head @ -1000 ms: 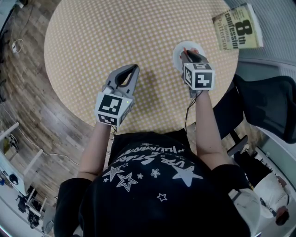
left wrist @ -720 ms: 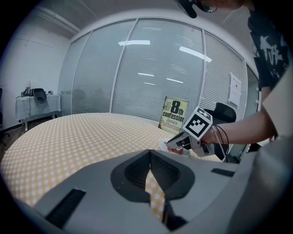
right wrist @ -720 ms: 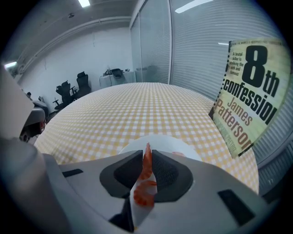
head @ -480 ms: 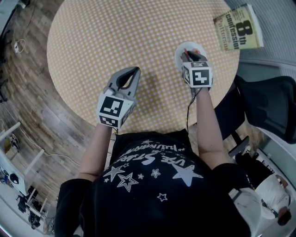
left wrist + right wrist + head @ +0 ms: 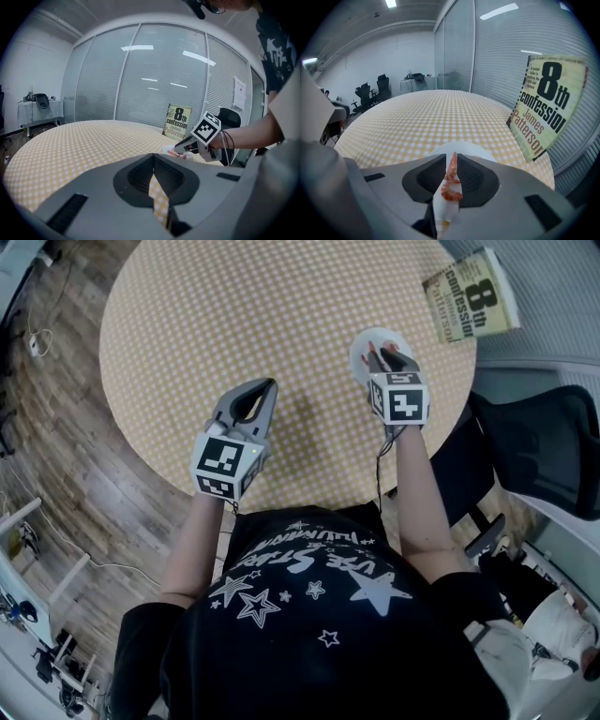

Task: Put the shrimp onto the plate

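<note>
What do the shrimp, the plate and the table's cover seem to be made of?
The shrimp looks like a glossy plastic or rubber model: even orange-red bands, stiff curl while pinched; real is not ruled out. The plate is smooth plain white, ceramic or plastic, unclear which. The table cover seems cloth or vinyl: matt yellow-and-white check.

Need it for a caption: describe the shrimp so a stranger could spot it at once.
On the round yellow-checked table, find the small white plate near the edge by the book. The right gripper hangs over it, and the shrimp is pinched between its jaws: a curled orange-pink strip, the only thing that colour.
</note>
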Available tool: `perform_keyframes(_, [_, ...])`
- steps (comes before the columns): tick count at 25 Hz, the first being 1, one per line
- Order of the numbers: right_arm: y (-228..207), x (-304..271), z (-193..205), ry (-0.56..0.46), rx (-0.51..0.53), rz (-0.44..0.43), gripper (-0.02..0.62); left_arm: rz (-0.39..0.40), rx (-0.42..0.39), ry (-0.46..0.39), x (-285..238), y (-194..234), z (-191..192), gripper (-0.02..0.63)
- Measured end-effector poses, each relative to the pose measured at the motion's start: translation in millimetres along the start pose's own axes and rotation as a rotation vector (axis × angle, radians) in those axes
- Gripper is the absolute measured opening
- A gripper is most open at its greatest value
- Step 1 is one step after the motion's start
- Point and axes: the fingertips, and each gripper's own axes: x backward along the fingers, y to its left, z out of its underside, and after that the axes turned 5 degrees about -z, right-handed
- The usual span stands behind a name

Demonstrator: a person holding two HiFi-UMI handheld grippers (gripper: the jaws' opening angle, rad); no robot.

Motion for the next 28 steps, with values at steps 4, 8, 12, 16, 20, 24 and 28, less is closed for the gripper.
perform_keyframes(4, [16, 21, 0, -0.043, 0.003, 0.019, 0.071, 0.024, -0.004, -0.025, 12, -5, -4, 0.002])
perform_keyframes(8, [43, 45, 4, -0.082, -0.006, 0.032, 0.069, 0.052, 0.0, -0.042, 32, -8, -4, 0.002])
perform_keyframes(12, [65, 71, 11, -0.126, -0.015, 0.055, 0.069, 0.098, -0.019, -0.05, 48, -13, 0, 0.002])
perform_keyframes(16, [84, 101, 20, -0.212, -0.072, 0.065, 0.069, 0.158, -0.045, -0.063, 66, -26, 2, 0.002])
perform_keyframes(20, [101, 127, 39, -0.274, -0.156, 0.052, 0.06, 0.226, -0.072, -0.053, 78, -38, 12, 0.002])
perform_keyframes(24, [111, 150, 63, -0.273, -0.163, 0.047, 0.052, 0.275, -0.1, -0.039, 82, -53, 22, 0.002])
perform_keyframes(28, [116, 162, 74, -0.282, -0.175, 0.033, 0.051, 0.277, -0.102, -0.048, 92, -61, 23, 0.002])
